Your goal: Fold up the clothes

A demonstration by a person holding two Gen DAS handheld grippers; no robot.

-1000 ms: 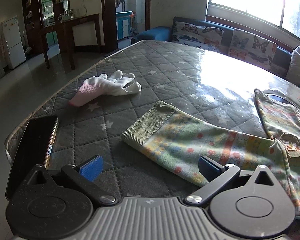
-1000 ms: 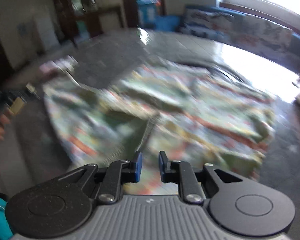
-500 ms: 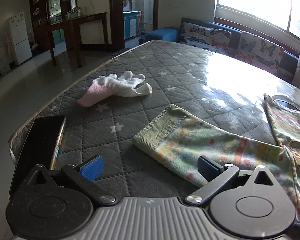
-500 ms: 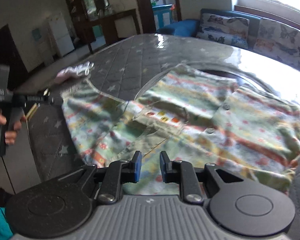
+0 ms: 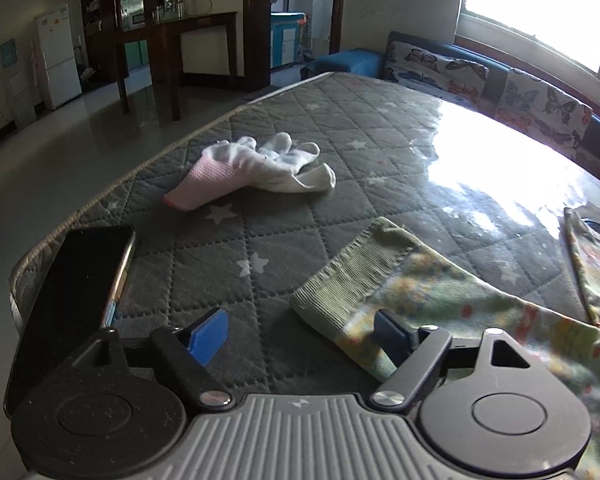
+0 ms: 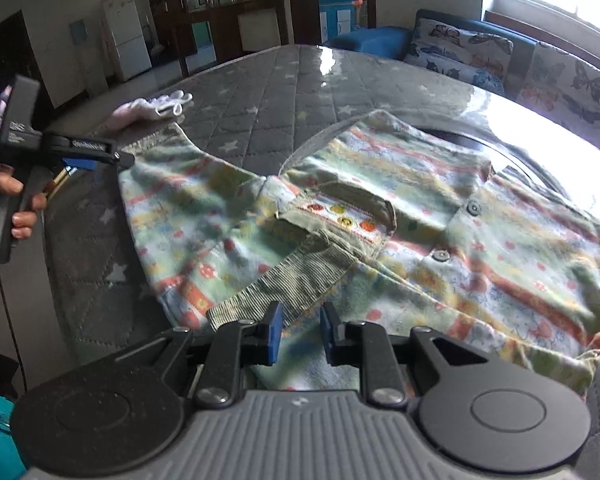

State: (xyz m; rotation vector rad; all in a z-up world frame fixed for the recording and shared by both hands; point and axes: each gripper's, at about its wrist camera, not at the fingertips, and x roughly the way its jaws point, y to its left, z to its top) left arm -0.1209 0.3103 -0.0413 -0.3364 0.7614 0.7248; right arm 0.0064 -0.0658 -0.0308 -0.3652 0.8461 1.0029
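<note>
One patterned shirt (image 6: 380, 216), one sock bundle (image 5: 256, 168), one phone (image 5: 72, 300).

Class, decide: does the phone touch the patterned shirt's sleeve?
Apart. The left wrist view shows bare mattress between the phone and the sleeve.

Bare quilted mattress (image 5: 284, 216) open between phone (image 5: 72, 300) at near-left edge and sleeve cuff (image 5: 352, 280) at right. Sock bundle (image 5: 256, 168) farther back, well apart from both, with bare quilt beyond it as far as the sofa (image 5: 500, 84). Right half covered by spread shirt (image 6: 420, 216); dark round shape under its far edge, perhaps a tray. Left gripper (image 5: 300, 336) closing over the open strip, nothing between jaws.
</note>
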